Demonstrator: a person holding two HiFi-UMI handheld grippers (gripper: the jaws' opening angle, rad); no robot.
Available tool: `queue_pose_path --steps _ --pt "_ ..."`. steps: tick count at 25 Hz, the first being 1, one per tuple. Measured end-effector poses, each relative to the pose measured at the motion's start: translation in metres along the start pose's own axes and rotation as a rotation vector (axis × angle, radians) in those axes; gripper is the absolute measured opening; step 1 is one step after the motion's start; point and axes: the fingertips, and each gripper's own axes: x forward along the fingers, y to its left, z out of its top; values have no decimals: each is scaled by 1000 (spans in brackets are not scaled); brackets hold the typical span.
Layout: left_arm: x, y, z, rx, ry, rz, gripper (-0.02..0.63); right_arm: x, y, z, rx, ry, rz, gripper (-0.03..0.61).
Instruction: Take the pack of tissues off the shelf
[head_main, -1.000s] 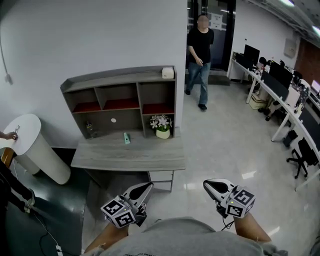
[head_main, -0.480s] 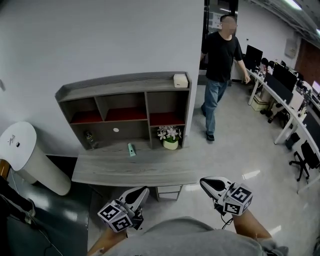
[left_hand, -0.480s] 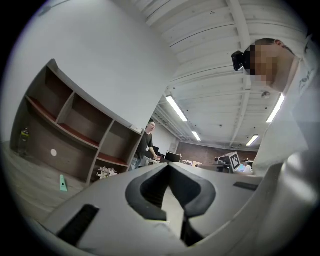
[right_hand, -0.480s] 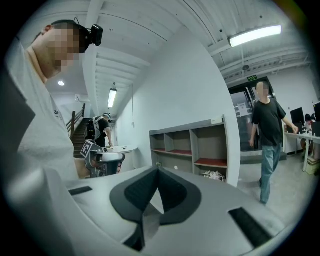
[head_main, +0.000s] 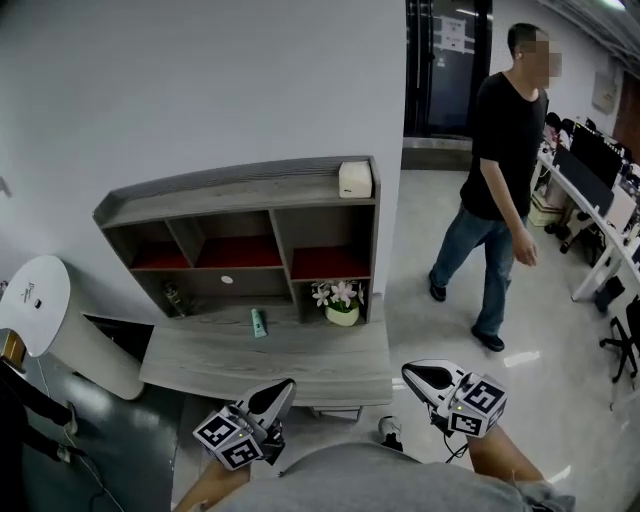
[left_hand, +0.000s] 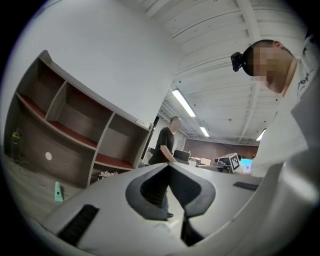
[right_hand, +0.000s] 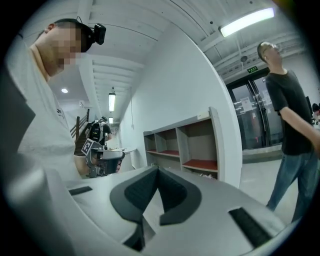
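The pack of tissues (head_main: 355, 179) is a small white block on the right end of the grey shelf unit's (head_main: 230, 192) top board. It also shows as a pale sliver in the left gripper view (left_hand: 143, 123). Both grippers hang low, just short of the desk's (head_main: 270, 360) front edge and well away from the pack. My left gripper (head_main: 284, 386) points toward the desk with its jaws shut and empty (left_hand: 167, 167). My right gripper (head_main: 410, 371) is likewise shut on nothing (right_hand: 157, 171), off the desk's right front corner.
On the desk stand a green tube (head_main: 258, 321), a pot of white flowers (head_main: 341, 300) and a dark bottle (head_main: 175, 297). A person (head_main: 503, 170) in a black shirt walks close by at the right. A white round stand (head_main: 40, 300) is at the left; office desks (head_main: 610, 240) line the far right.
The shelf and desk have come nearer and larger in the head view as I moved toward them. The person in black has walked from the doorway to close on the right. Both grippers stay shut.
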Motion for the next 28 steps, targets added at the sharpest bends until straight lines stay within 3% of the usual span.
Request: queue_pose_path --steps 8,14,18,23,25,28 --pt "160 36 34 37 -81 125 12 35 -156 28 -93 -6 166 23" --pt "232 51 77 150 -111 149 11 64 -223 53 -111 -49 215 23" --pt "258 62 118 302 -120 132 9 85 -242 59 -109 -51 212 23" --pt "290 65 185 563 -123 46 15 102 -241 69 -103 -71 179 23" --pt "309 71 202 663 -72 12 91 104 -238 69 -99 -62 169 23" --pt "340 86 207 744 65 -38 188 105 -242 65 -90 -49 138 23"
